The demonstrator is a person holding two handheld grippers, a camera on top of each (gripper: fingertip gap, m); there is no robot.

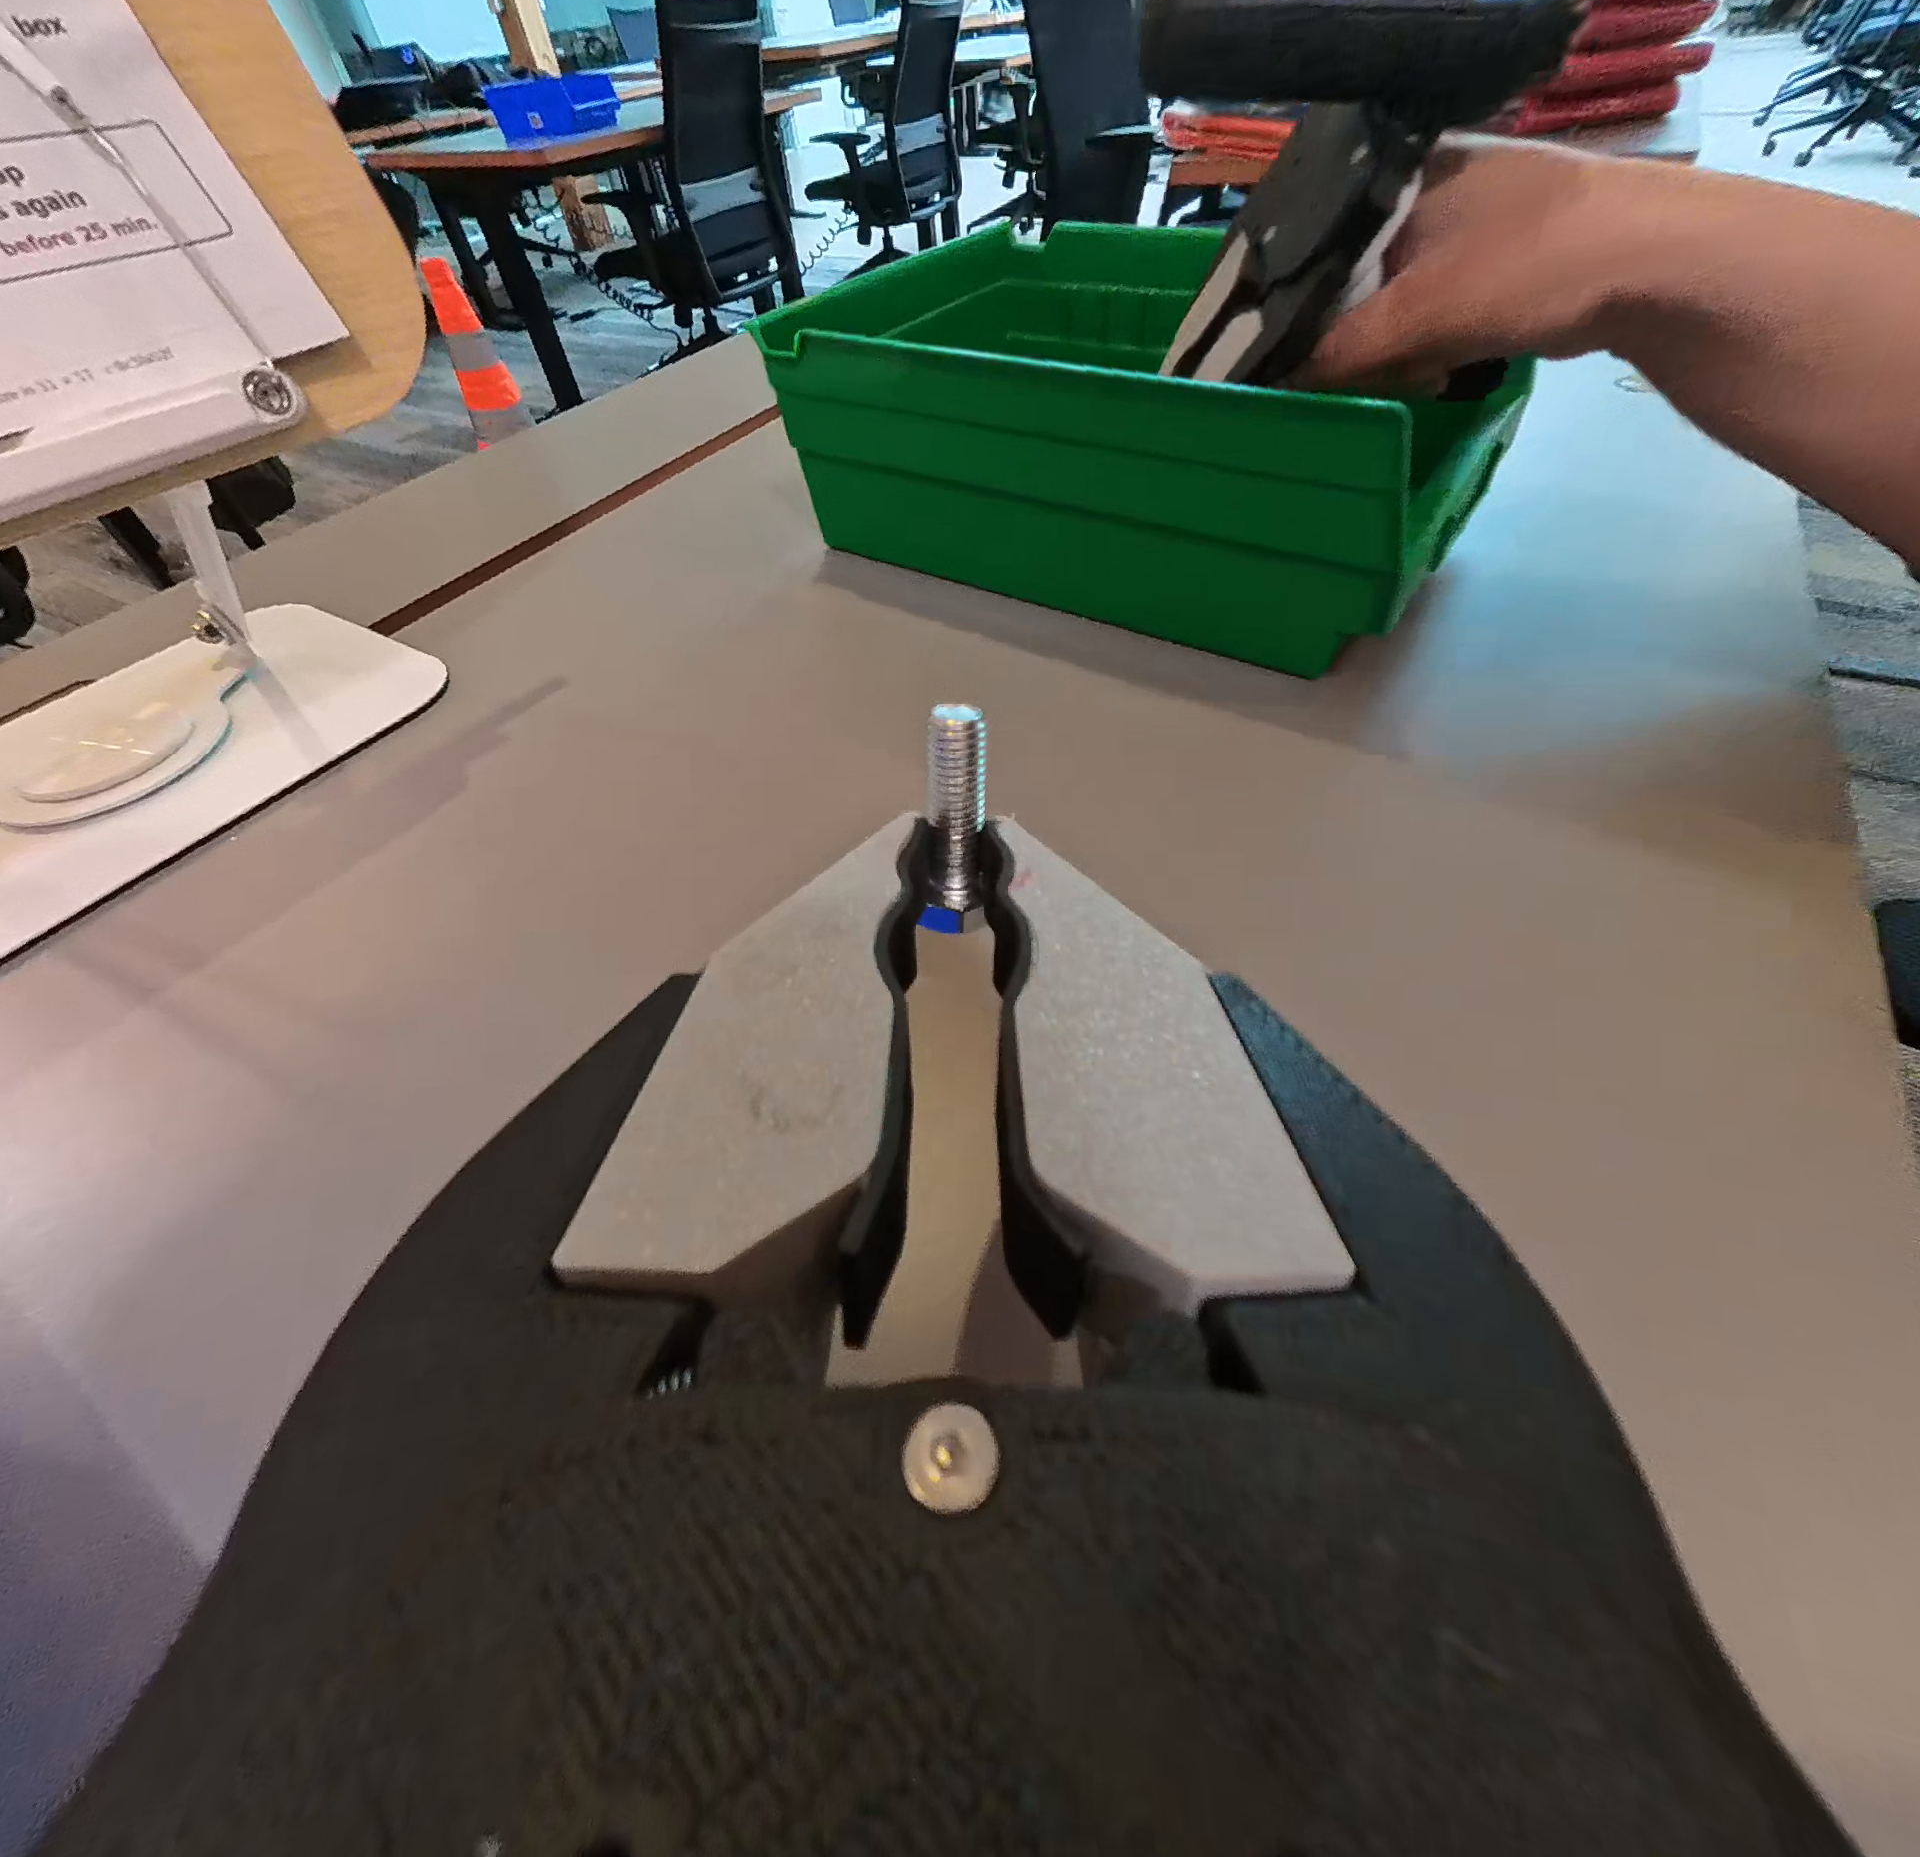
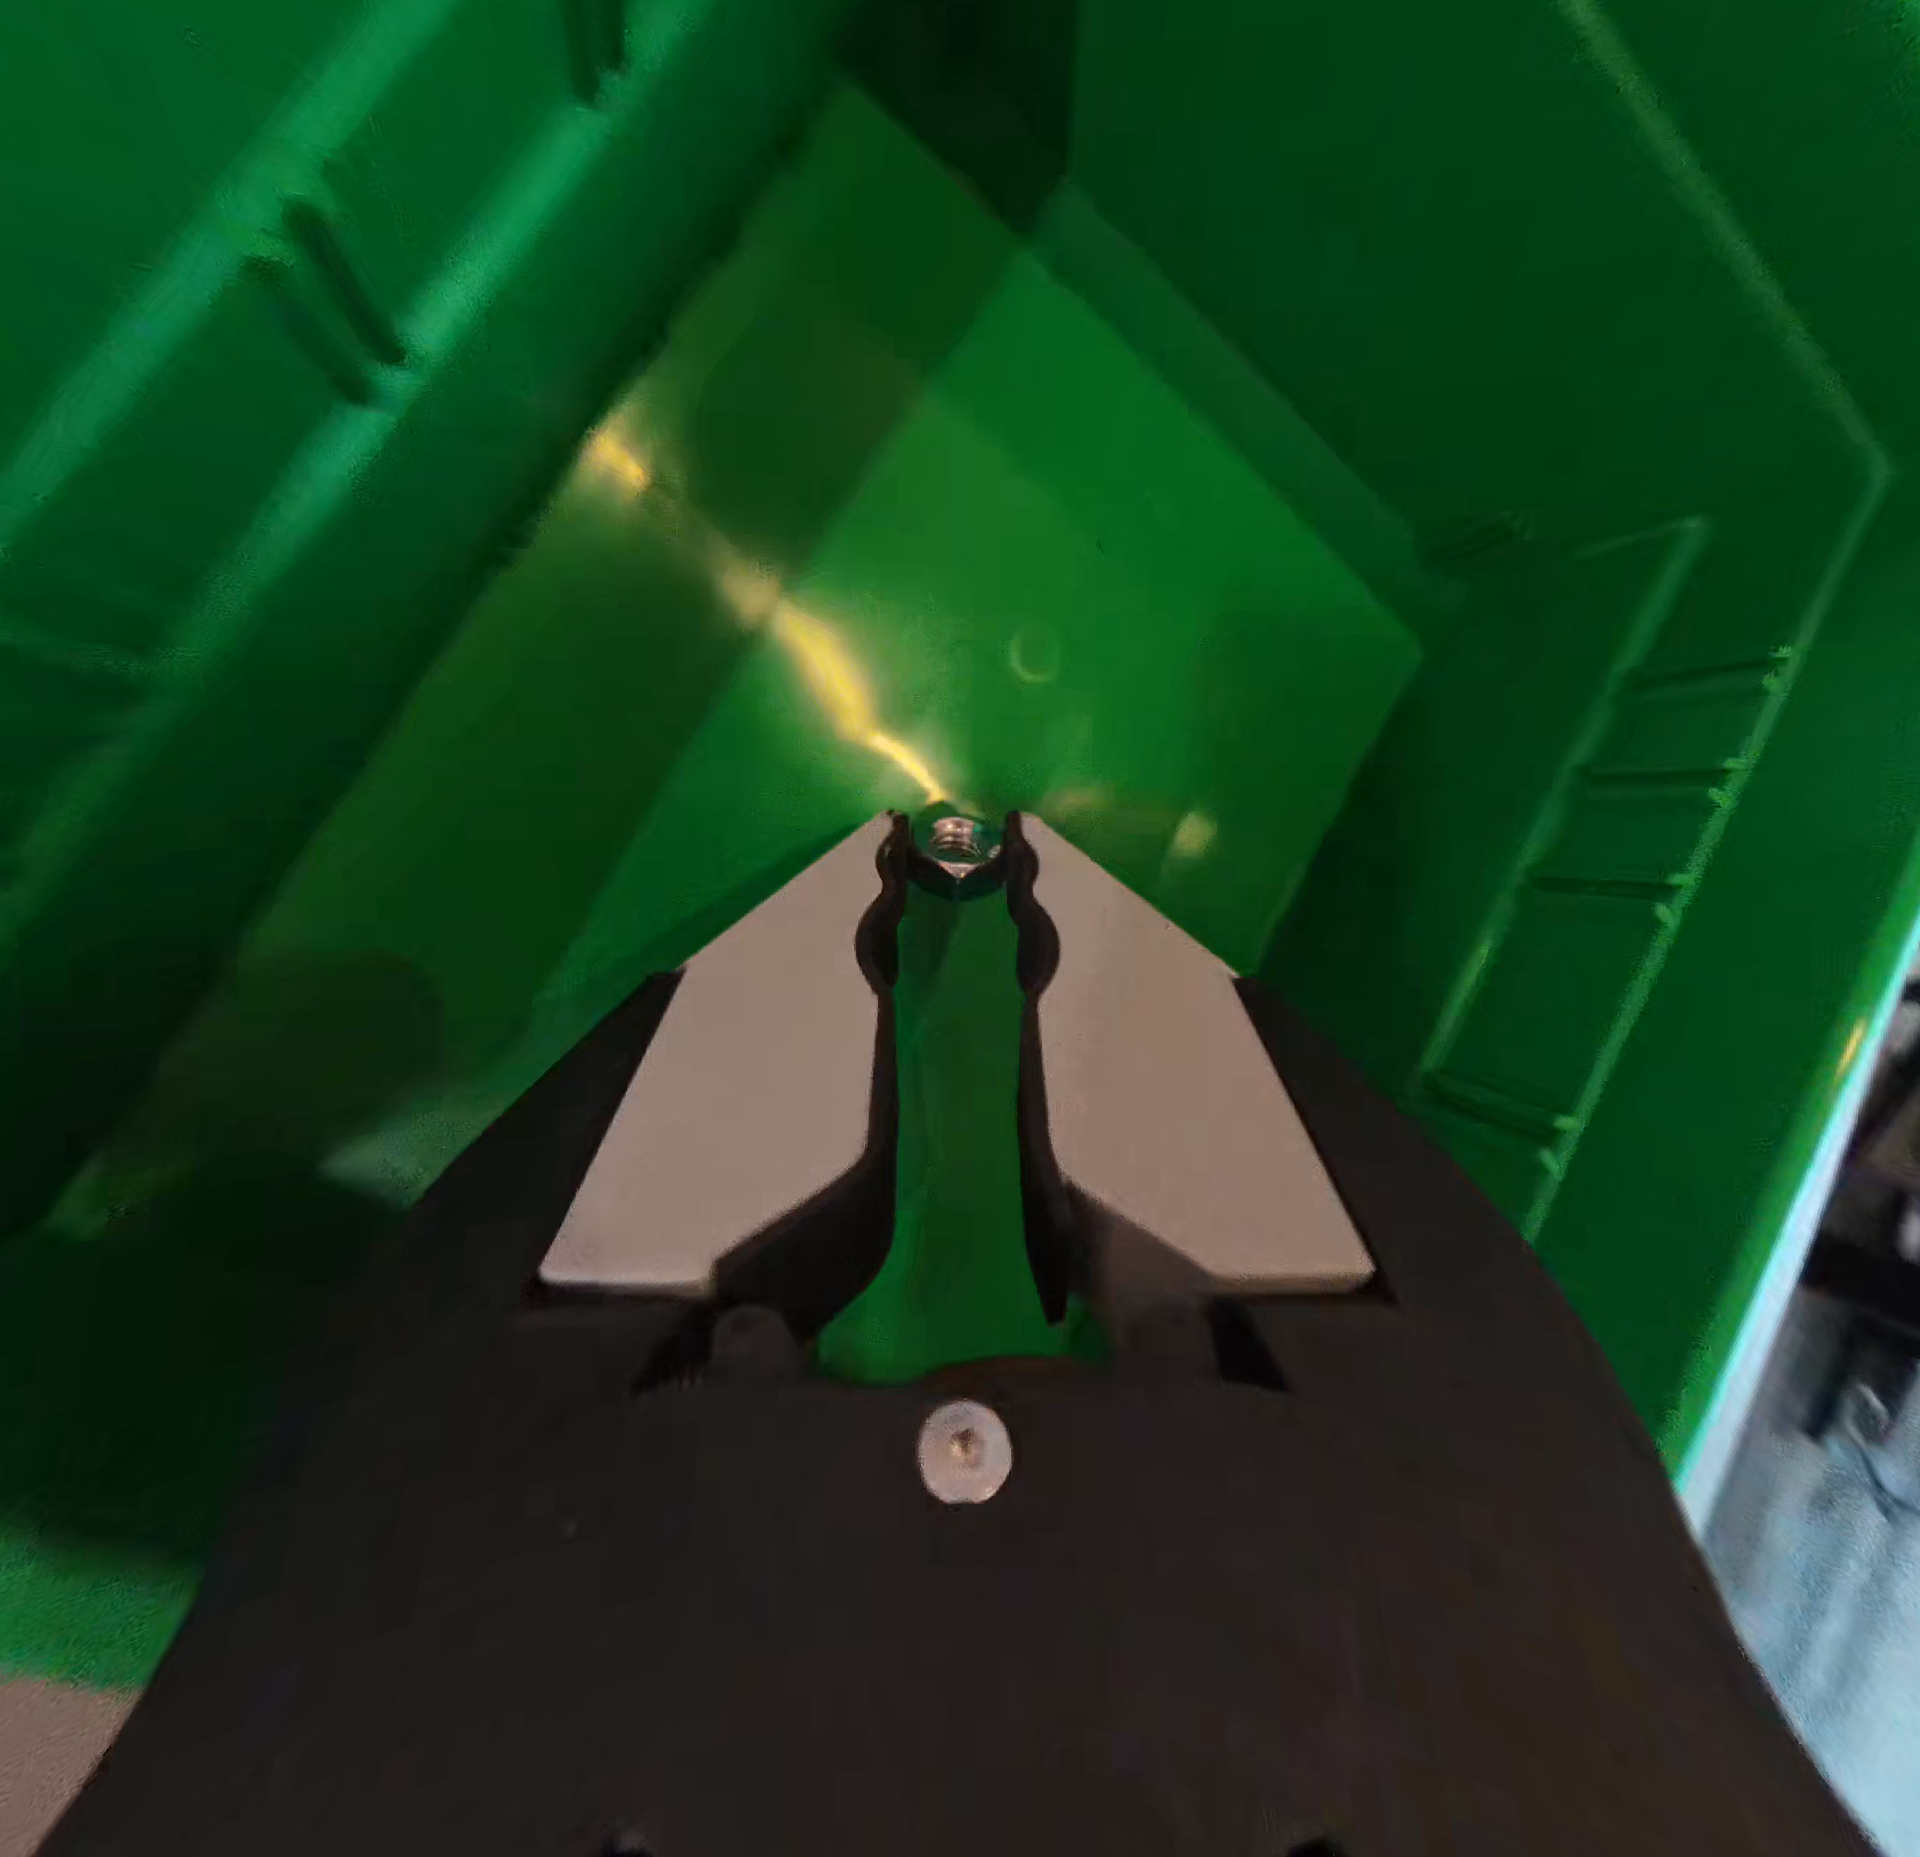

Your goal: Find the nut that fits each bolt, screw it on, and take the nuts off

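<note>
Left gripper: fingers narrow, clamped on a silver hex bolt near its head; the threaded shank stands upright above the fingertips, and the head carries a blue mark on one face.
Bolt position: held over the grey worktop, near the middle of the left wrist view, well apart from the bin.
Right gripper: fingers narrow, pinching a small silver hex nut at their very tips; the threaded hole faces the camera.
Nut position: inside the green plastic bin, above its glossy floor, with the ribbed walls rising on the left and right.
Bin: seen from the left wrist view it sits on the far right part of the worktop, and looks like two nested green bins.
Right gripper from the left view: a black and white body tilted down into the bin, its fingertips hidden behind the near wall, gripped by a person's hand.
Far left of worktop: a clear stand with a printed sheet on a white base.
Background: black office chairs, long desks, a blue bin and an orange cone on the floor.
</note>
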